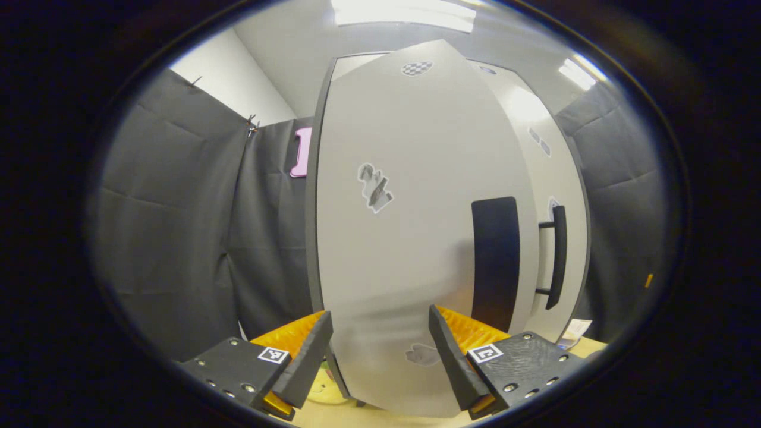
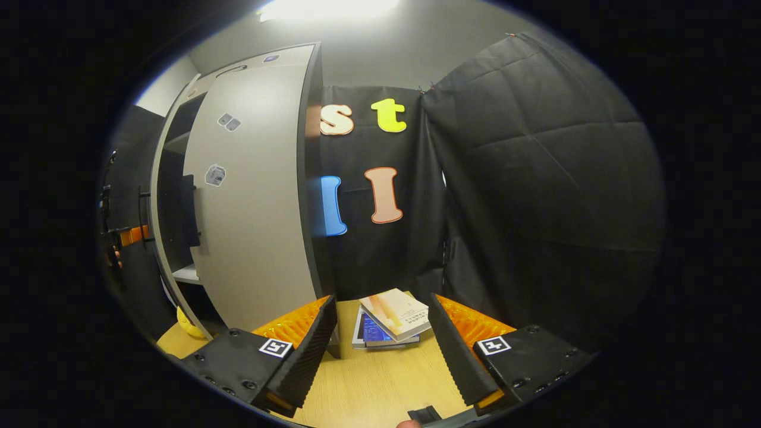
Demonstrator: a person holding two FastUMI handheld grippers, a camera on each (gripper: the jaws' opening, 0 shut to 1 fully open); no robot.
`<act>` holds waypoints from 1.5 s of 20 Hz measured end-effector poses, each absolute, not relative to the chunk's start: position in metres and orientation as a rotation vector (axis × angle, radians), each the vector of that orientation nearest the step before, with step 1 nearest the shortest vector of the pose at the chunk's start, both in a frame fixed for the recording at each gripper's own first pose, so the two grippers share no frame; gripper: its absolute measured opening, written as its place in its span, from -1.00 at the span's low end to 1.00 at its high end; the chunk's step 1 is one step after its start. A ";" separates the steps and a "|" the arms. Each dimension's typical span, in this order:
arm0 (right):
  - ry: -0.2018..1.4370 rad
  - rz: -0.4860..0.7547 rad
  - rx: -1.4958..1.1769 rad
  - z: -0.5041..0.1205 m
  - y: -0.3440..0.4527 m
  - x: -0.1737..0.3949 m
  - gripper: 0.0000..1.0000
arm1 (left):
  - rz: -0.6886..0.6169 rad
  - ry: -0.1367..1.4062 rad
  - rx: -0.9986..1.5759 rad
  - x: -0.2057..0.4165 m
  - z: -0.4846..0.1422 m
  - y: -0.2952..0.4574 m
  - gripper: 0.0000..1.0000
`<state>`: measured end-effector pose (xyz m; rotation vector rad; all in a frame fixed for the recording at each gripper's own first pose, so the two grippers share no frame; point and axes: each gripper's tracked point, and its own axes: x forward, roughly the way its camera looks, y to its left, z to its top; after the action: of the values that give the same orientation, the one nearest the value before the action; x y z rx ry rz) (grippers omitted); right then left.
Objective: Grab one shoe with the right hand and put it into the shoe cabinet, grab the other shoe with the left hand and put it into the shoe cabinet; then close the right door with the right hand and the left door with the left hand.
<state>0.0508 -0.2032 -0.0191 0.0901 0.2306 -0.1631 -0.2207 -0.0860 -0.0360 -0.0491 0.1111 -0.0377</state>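
Note:
My left gripper [image 1: 379,313] is open, fingers spread, right in front of the cabinet's left door [image 1: 410,196], a pale grey panel with a black handle [image 1: 495,261]. This door stands a little proud of the right door [image 1: 568,178], whose black bar handle [image 1: 557,255] shows beyond. My right gripper [image 2: 382,300] is open over the wooden table [image 2: 380,380], beside the right door [image 2: 255,196]. A dark gap with a white shelf [image 2: 187,273] shows left of that door. A yellow thing [image 2: 187,324], perhaps a shoe, peeks out at the cabinet's foot. The left gripper [image 2: 128,235] and a hand appear far left.
A small stack of books [image 2: 392,321] lies on the table between my right fingers, against the black cloth wall [image 2: 535,208]. Black cloth [image 1: 178,226] also hangs left of the cabinet. A paper tag [image 1: 575,330] lies at the cabinet's right foot.

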 end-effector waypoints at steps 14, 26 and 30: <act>0.132 0.031 0.042 0.024 -0.139 0.055 0.93 | 0.034 0.074 0.009 -0.349 -0.016 -0.065 0.83; 0.103 0.072 0.032 0.038 -0.072 -0.007 0.84 | 0.022 0.072 0.036 -0.451 -0.023 -0.030 0.83; 0.095 0.069 0.030 0.038 -0.072 -0.006 0.84 | 0.008 0.071 0.013 -0.461 -0.025 -0.036 0.83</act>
<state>-0.0060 -0.0716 0.0378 0.0299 0.0953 0.0694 -0.4614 -0.0359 -0.0250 0.0127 0.0710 0.0081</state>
